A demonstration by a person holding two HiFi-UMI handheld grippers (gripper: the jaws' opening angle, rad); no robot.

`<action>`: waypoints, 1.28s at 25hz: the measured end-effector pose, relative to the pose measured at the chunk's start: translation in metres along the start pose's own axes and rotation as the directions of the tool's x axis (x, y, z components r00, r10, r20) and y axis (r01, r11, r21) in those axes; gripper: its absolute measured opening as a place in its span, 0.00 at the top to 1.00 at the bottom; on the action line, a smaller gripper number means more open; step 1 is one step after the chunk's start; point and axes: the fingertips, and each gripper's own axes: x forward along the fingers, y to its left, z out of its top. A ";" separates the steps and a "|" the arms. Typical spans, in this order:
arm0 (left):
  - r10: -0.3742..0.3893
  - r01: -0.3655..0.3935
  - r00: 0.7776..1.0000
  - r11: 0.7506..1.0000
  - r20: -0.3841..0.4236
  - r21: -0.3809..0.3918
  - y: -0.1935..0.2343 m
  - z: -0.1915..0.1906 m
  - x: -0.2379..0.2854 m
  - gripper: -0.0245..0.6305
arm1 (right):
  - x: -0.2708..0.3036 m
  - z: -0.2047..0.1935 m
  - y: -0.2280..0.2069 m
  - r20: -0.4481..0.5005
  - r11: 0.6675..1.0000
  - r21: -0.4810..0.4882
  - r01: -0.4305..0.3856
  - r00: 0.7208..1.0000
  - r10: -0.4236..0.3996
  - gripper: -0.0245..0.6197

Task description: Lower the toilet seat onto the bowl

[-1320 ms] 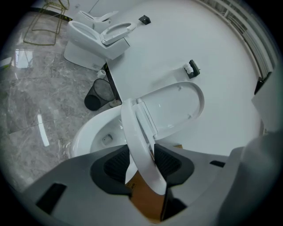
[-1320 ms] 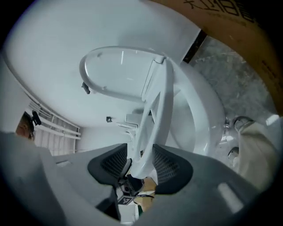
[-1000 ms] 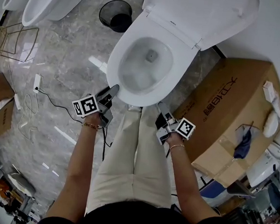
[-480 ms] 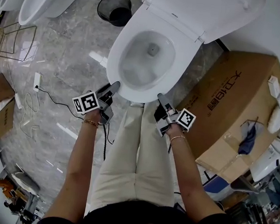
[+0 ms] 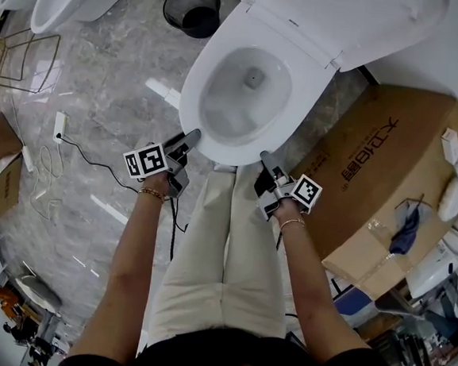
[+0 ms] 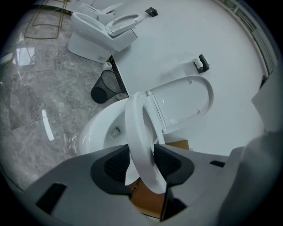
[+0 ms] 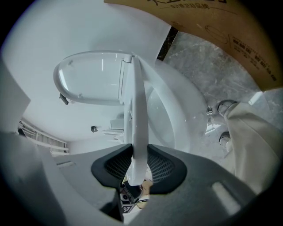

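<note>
White toilet seat [image 6: 137, 123] rim pinched between left gripper [image 6: 142, 164] fingers; right gripper [image 7: 140, 167] fingers just closed further on opposite side.

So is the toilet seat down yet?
Not yet. Done: both grippers have hold of the white oval toilet seat ring, the left gripper and the right gripper, whose jaws have just been closing on it. In hand: the seat hangs tilted above the white toilet bowl. Left: rest it flat on the rim.
</note>
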 end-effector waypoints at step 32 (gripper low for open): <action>0.215 -0.206 0.975 0.968 0.048 -0.140 0.059 -0.042 0.003 0.76 | 0.008 0.003 -0.064 0.046 0.969 -0.046 0.243 0.969 -0.241 0.78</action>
